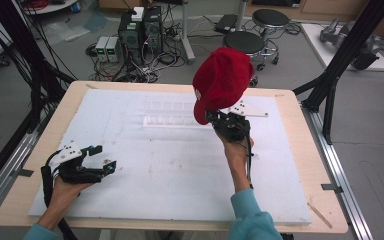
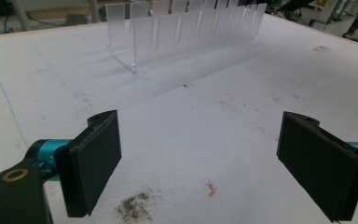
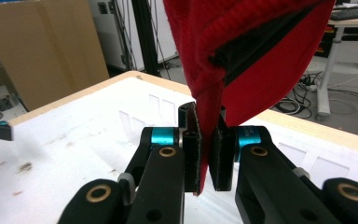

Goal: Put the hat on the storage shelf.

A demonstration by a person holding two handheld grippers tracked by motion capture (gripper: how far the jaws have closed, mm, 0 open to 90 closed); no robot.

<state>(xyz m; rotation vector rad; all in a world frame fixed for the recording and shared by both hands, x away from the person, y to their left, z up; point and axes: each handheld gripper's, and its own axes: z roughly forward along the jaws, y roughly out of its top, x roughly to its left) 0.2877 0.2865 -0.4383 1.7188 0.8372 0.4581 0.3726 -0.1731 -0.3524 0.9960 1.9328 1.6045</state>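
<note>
**Red cap held up by the right gripper, left gripper wide and free**

The right gripper holds a red cap above the table. In the right gripper view the two black jaws stand very close together, and a folded edge of the red cap is pressed between the pads. The cap rises upward from the jaws, so the gripper points up and the cap stands over it. The inside of the cap shows a dark band along the seam. In the high view the cap is in the air over the far right part of the white mat, and its lower edge meets the gripper just above the person's right hand.

The left gripper is near the front left corner of the mat, low over it, in the person's left hand. Its jaws are wide apart, and between them I see only the white surface. In the left gripper view both black pads are visible at the two sides, with bare mat between them, a small patch of dark dust and a little orange crumb on it.

A clear plastic rack with many slots stands on the far middle part of the mat. It is well apart from the left gripper. In the high view it is near the cap, to the left of it.

The mat lies on a wooden table.
</note>
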